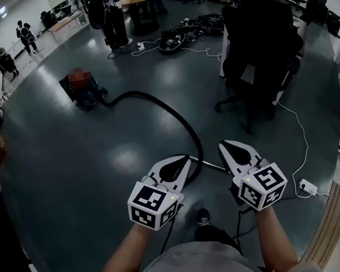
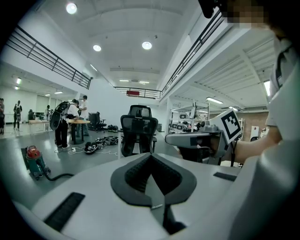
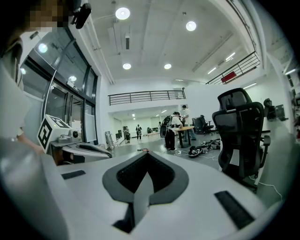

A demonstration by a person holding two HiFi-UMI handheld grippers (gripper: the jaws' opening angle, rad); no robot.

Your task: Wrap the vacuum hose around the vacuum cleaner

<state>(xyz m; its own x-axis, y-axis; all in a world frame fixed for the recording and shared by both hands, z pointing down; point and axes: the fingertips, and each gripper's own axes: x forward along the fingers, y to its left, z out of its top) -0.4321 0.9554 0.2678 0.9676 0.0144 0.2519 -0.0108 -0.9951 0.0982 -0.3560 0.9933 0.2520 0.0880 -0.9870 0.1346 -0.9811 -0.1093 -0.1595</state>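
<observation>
Left gripper [image 1: 182, 161] and right gripper [image 1: 229, 147] sit pressed together, empty; only head view shows vacuum hose [image 1: 180, 118] curving beneath.

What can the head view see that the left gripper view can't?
Only the head view: the long curl of the hose toward the person, and a white power strip. Only the left gripper view: ceiling lights and a balcony railing. Both: the vacuum cleaner, the black office chair, the left gripper and the right gripper, shut and empty.
</observation>
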